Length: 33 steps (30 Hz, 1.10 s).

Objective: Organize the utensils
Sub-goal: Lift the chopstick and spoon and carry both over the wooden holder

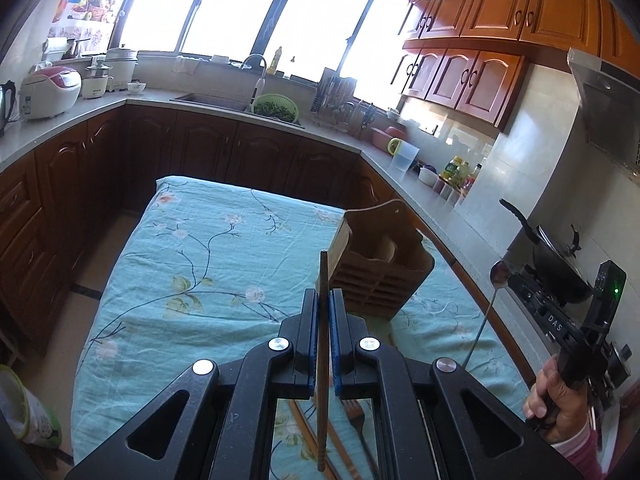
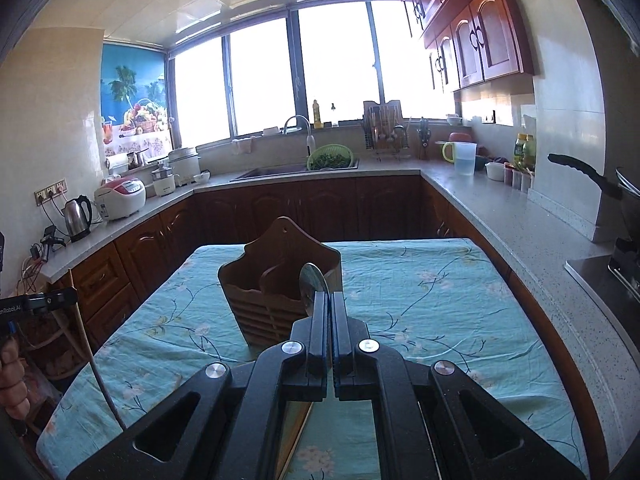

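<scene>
My left gripper (image 1: 324, 294) is shut on a dark wooden chopstick (image 1: 323, 272) that stands upright between the pads, above the table. The wooden utensil holder (image 1: 380, 264) stands on the floral cloth just ahead and to the right. My right gripper (image 2: 330, 296) is shut on a metal spoon (image 2: 314, 280), bowl up, held above the table just in front of the holder (image 2: 276, 288). The spoon (image 1: 500, 276) and right gripper (image 1: 560, 320) also show at the right of the left wrist view. A fork (image 1: 356, 420) lies on the cloth under my left gripper.
The table (image 1: 192, 248) wears a teal floral cloth. Counters run around it, with a sink (image 2: 296, 170), green colander (image 2: 330, 158), rice cooker (image 2: 120, 200) and kettle (image 2: 78, 216). A wok (image 1: 560, 256) sits on the stove at right.
</scene>
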Each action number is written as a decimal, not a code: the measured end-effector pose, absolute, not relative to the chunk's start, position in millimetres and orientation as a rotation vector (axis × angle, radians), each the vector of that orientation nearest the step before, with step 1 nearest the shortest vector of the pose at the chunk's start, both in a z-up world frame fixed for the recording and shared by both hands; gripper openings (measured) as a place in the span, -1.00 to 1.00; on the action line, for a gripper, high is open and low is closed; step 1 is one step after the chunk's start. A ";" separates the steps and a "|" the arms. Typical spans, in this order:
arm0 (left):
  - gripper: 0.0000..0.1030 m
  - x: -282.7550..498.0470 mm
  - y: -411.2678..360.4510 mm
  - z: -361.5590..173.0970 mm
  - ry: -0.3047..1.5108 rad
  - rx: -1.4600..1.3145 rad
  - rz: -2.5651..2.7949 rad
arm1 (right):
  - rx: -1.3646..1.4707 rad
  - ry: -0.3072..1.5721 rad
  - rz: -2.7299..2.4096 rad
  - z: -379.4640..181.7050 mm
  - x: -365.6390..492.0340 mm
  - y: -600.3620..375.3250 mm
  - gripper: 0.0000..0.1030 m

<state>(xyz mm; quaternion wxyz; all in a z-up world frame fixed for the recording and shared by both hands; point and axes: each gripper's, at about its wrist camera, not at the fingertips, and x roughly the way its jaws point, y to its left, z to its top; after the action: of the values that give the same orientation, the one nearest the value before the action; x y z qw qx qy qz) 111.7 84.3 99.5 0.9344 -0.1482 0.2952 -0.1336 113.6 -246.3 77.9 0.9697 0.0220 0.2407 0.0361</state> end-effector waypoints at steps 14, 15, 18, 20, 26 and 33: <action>-0.94 183.7 63.3 125.8 0.484 -0.312 -0.321 | 0.046 0.378 0.030 102.0 166.3 -249.5 -0.98; -0.94 191.7 61.5 127.2 0.476 -0.316 -0.324 | 0.049 0.370 0.025 103.4 172.5 -250.3 -0.98; -0.94 217.9 57.1 131.6 0.450 -0.324 -0.332 | 0.037 0.336 -0.002 108.0 189.7 -250.8 -0.98; -0.94 236.8 53.6 133.9 0.428 -0.325 -0.331 | 0.030 0.313 -0.020 110.7 202.6 -250.7 -0.98; -0.94 292.9 42.2 124.2 0.382 -0.350 -0.318 | 0.020 0.263 -0.067 114.1 234.7 -250.4 -0.98; -0.94 343.5 33.0 66.2 0.343 -0.424 -0.269 | -0.024 0.258 -0.095 86.4 249.3 -240.6 -0.98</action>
<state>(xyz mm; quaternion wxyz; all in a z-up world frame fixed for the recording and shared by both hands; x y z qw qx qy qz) 343.5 33.0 66.2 0.9541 -0.2087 0.1690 -0.1326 249.3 -240.6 86.4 0.9905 -0.0120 0.1284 -0.0474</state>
